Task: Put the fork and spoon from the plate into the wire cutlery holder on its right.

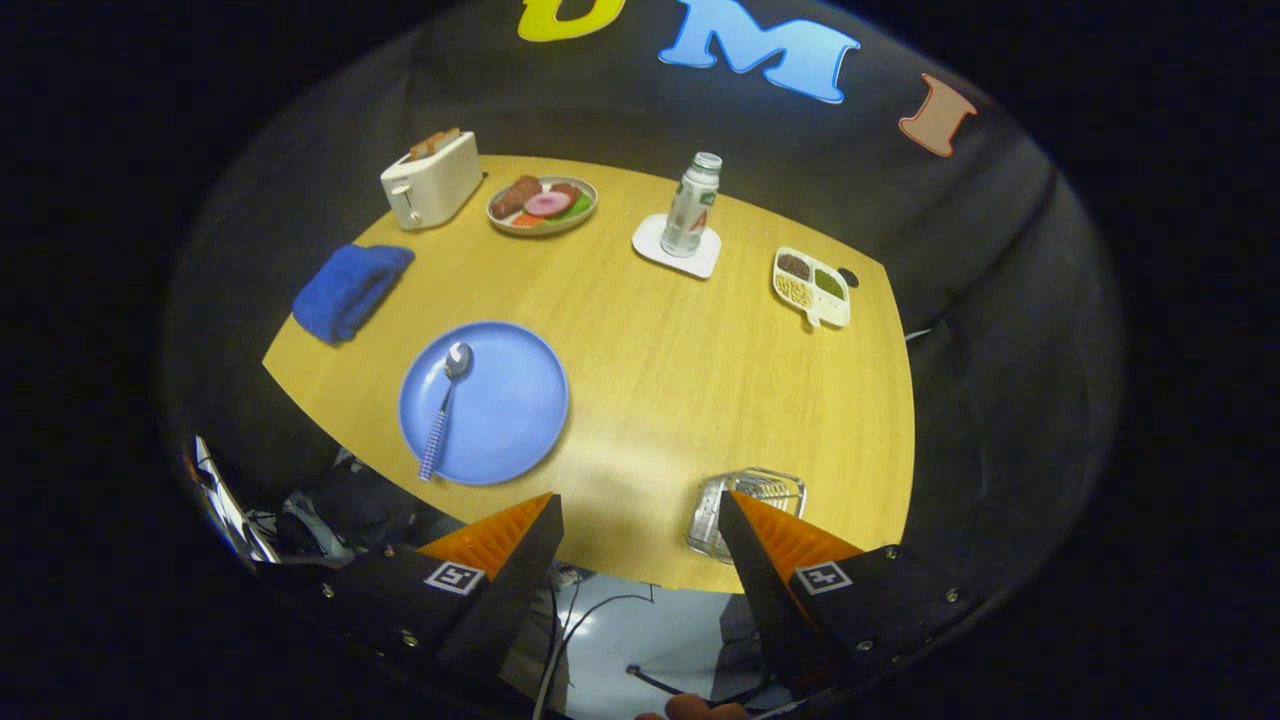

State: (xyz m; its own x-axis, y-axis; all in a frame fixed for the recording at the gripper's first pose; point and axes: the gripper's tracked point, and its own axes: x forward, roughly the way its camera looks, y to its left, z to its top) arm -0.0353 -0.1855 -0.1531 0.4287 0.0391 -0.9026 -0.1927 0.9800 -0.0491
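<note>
While the spoon (pixel 446 405) lies alone on the plate (pixel 510 420), handle towards us for an easy pick, the tool (pixel 640 530) hangs high above the table (pixel 660 370), fingers spread wide and empty, the holder (pixel 760 492) just at its right finger.

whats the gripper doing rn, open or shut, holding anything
Gripper: open, tongs spread wide and holding nothing, above the table's near edge; the spoon lies on the blue plate.
</note>
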